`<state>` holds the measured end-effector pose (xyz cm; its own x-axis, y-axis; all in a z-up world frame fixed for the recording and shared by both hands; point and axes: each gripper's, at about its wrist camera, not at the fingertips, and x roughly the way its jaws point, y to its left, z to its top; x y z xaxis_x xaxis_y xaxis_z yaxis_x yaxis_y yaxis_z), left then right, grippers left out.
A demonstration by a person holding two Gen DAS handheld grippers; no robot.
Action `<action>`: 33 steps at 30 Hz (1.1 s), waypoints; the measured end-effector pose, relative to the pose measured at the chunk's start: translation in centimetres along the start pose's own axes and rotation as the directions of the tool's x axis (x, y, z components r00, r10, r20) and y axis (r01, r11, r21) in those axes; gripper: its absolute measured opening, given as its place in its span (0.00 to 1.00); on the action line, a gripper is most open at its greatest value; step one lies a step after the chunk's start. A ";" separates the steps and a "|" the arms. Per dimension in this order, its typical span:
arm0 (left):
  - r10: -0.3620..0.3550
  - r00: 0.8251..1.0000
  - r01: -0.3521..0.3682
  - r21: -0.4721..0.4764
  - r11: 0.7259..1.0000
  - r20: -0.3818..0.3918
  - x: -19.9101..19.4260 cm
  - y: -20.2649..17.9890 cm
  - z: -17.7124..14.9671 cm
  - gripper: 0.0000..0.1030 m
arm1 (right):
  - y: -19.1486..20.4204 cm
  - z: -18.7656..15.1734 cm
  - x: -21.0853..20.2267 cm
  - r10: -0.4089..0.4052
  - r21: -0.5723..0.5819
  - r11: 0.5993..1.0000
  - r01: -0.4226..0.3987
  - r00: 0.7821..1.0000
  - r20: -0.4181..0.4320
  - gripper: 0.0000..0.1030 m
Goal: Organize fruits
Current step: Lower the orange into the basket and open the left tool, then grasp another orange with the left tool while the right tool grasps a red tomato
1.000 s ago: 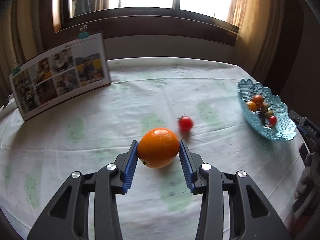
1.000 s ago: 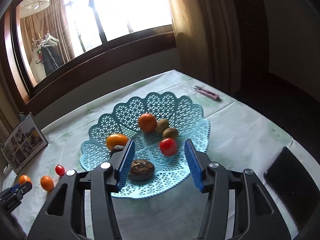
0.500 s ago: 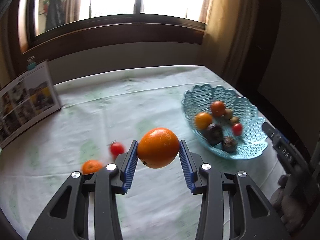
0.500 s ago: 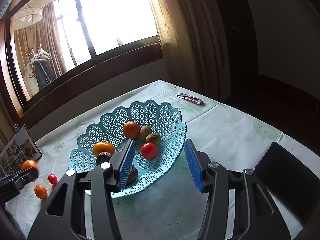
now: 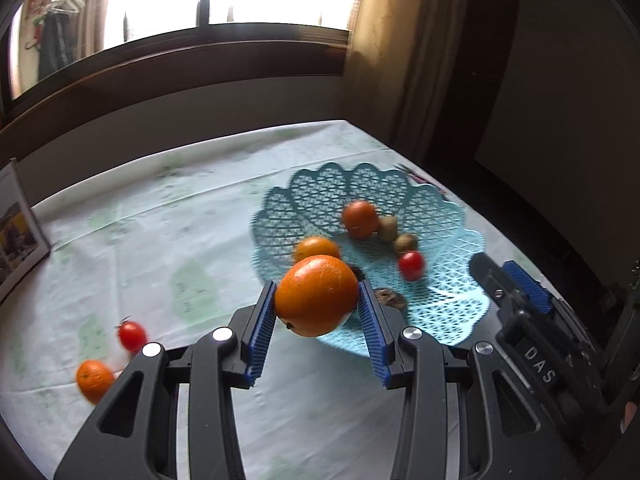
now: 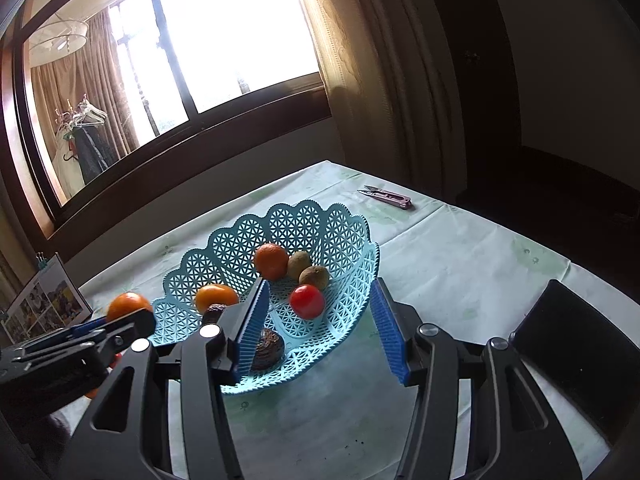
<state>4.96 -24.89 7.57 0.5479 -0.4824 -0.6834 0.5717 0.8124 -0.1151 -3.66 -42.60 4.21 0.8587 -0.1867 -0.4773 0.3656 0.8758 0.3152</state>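
The left gripper (image 5: 316, 332) is clamping a large round orange (image 5: 316, 295) between its blue ribbed pads (image 5: 259, 336), and the fruit is hanging clear of the desk (image 5: 160, 248), just short of the near rim of the turquoise lattice plastic basket (image 5: 452, 292). The right gripper (image 6: 316, 332) is standing wide open with nothing between its pads, hovering at the near side of the same basket.

Procedure for the step in hand, as judged from this position:

1. Carry the orange over the scalloped rim before descending; the rim looks thin and light, so a knock could be shifting the basket toward the desk's right edge.
2. Aim for bare lattice. The basket is already holding a smaller orange (image 5: 360, 219), a yellow-orange fruit (image 5: 317, 249), two brown kiwifruits (image 5: 388, 229), a red tomato (image 5: 411, 265) and a dark wrinkled fruit (image 5: 390, 300). The clearest floor appears to lie on its right half.
3. Lower until the orange is nearly resting, then part the pads slowly; a round fruit released high is likely to roll.
4. Keep the right gripper clear of the drop path.

Remaining on the desk near its left edge are a small red cherry tomato (image 5: 132, 335) and a small orange tangerine (image 5: 94, 380), well apart from the basket.
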 end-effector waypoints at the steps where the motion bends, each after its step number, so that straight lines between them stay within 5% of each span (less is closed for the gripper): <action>1: -0.012 1.000 0.012 0.009 1.000 0.009 0.0 -0.1 0.0 0.44 | -0.1 0.0 0.0 -0.002 0.004 1.000 0.002 1.000 0.002 0.59; 2: -0.011 1.000 0.010 0.015 1.000 0.025 -0.2 -0.2 0.1 0.56 | -0.1 0.0 -0.1 -0.003 0.006 1.000 0.003 1.000 0.004 0.59; 4: 0.001 0.998 -0.002 0.015 1.000 0.061 -0.7 0.0 0.2 0.62 | -0.2 0.1 -0.1 -0.002 0.009 1.000 0.002 1.000 0.006 0.59; 15: 0.100 0.992 -0.096 -0.054 0.994 0.073 -2.7 4.1 -0.4 0.62 | -0.1 0.0 -0.2 0.004 0.003 1.000 -0.004 1.000 0.009 0.59; 33: 0.253 0.967 -0.243 -0.211 0.947 0.024 -6.6 12.9 -3.7 0.62 | 1.2 -0.7 -0.3 0.001 -0.063 0.998 0.001 1.000 0.022 0.63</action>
<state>6.46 -9.99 7.90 0.6891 -0.2685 -0.6730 0.2796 0.9554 -0.0949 -3.77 -41.18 4.19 0.8665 -0.1957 -0.4592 0.3428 0.9021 0.2623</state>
